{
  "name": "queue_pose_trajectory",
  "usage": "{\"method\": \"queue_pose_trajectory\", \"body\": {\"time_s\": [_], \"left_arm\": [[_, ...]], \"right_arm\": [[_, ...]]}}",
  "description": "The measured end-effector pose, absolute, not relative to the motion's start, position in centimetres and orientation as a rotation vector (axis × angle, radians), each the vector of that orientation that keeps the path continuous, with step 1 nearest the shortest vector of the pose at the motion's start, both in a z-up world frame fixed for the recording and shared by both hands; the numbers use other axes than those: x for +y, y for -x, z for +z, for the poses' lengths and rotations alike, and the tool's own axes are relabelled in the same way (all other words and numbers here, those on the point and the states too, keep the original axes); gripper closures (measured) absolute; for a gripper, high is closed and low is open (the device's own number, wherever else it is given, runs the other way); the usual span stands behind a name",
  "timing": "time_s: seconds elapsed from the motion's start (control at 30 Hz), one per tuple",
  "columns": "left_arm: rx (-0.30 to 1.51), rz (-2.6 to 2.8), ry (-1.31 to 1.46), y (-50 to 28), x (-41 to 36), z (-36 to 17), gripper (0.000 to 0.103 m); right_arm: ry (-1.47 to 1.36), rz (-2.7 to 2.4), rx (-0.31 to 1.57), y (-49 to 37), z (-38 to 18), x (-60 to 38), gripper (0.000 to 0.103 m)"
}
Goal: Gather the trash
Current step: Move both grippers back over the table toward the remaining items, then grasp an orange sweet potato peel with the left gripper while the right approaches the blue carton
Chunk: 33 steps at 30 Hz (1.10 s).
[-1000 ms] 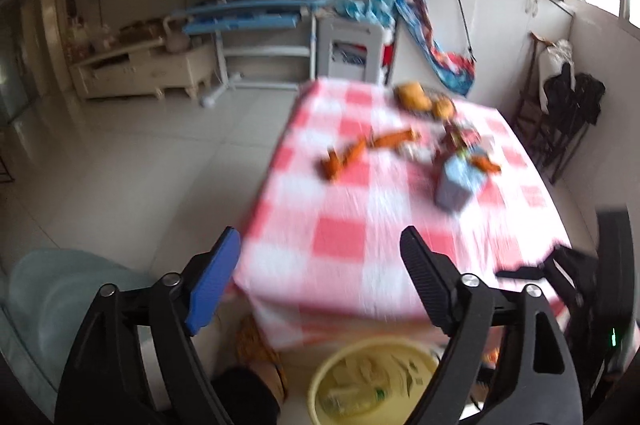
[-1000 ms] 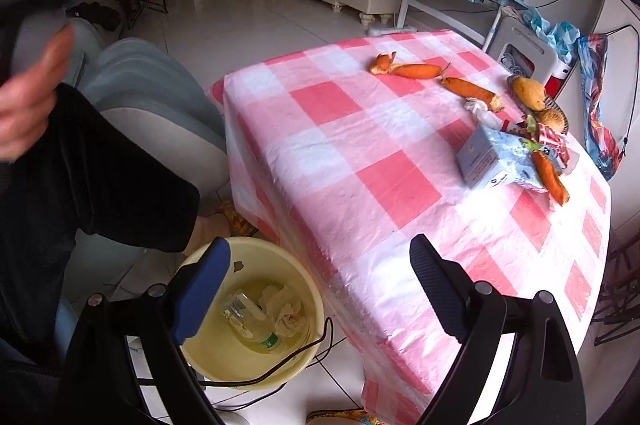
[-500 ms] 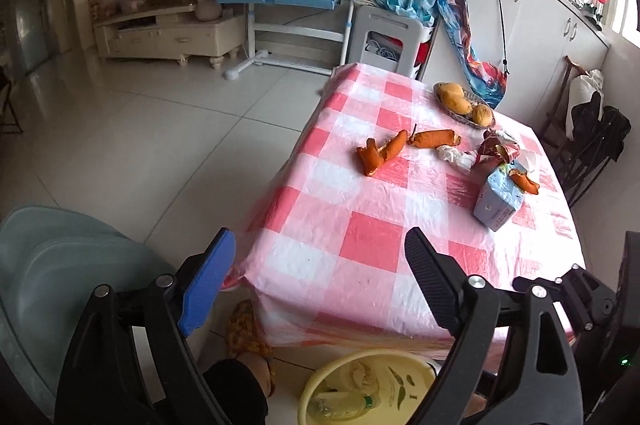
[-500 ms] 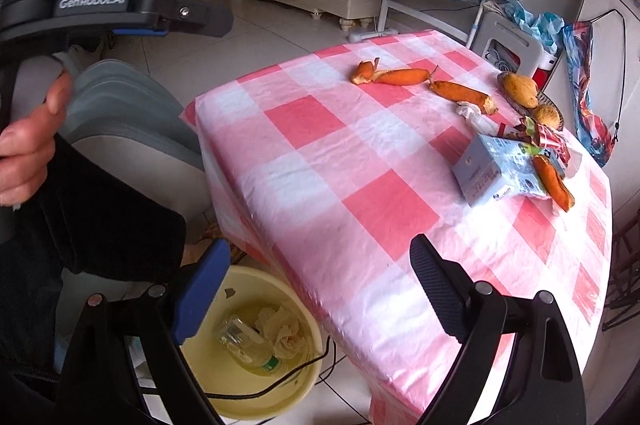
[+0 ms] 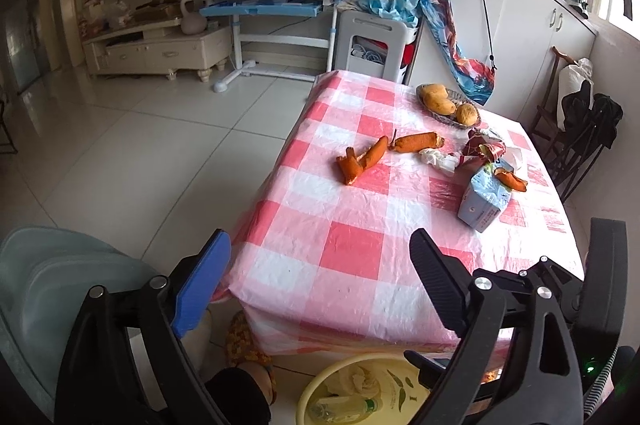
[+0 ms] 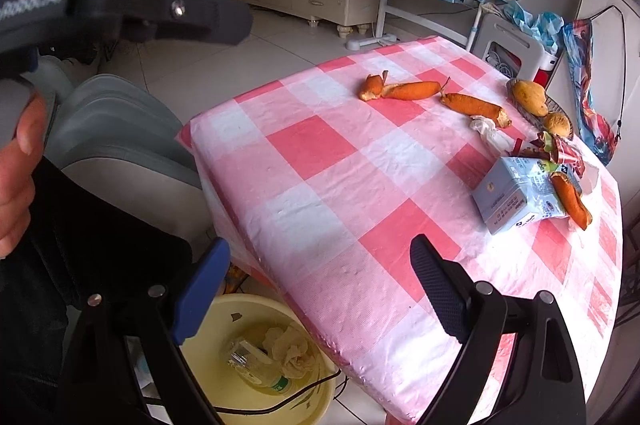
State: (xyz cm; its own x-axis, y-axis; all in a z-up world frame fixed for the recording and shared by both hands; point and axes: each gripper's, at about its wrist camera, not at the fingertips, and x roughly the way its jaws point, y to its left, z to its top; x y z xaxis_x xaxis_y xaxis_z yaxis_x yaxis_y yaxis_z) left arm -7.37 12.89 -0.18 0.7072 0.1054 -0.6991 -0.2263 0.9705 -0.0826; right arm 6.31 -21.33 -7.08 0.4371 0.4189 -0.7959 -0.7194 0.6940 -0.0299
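Trash lies on a pink checked table (image 5: 352,257): orange peels (image 5: 362,159) (image 6: 396,89), a crumpled white tissue (image 5: 438,157) (image 6: 490,131), a red wrapper (image 5: 486,147) (image 6: 560,147) and a light blue carton (image 5: 484,199) (image 6: 516,199) with a peel on it. A yellow bin (image 6: 256,357) (image 5: 360,393) on the floor by the table's near edge holds a plastic bottle and tissue. My left gripper (image 5: 320,277) is open and empty above the table's near corner. My right gripper (image 6: 320,281) is open and empty over the table edge and bin.
A basket of mangoes (image 5: 446,101) stands at the table's far side. A grey chair (image 6: 116,137) stands left of the table. A blue desk (image 5: 264,5), a white stool (image 5: 374,45) and cabinets line the far wall. Dark chairs (image 5: 580,137) stand to the right.
Both grippers have risen and tilted towards the table, so the trash shows closer. Both stay open and empty.
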Motion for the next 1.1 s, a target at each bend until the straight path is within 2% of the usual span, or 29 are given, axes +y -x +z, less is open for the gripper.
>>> {"method": "queue_pose_trajectory", "body": {"time_s": [0.83, 1.1], "left_arm": [[0.833, 0.184, 0.131, 6.1, 12.8, -1.7, 0.012], [0.885, 0.177, 0.341, 4.4, 17.9, -2.6, 0.013]], "right_arm": [[0.418, 0.707, 0.840, -5.6, -6.8, -22.7, 0.015], [0.375, 0.635, 0.819, -6.9, -5.7, -25.8, 0.015]]}}
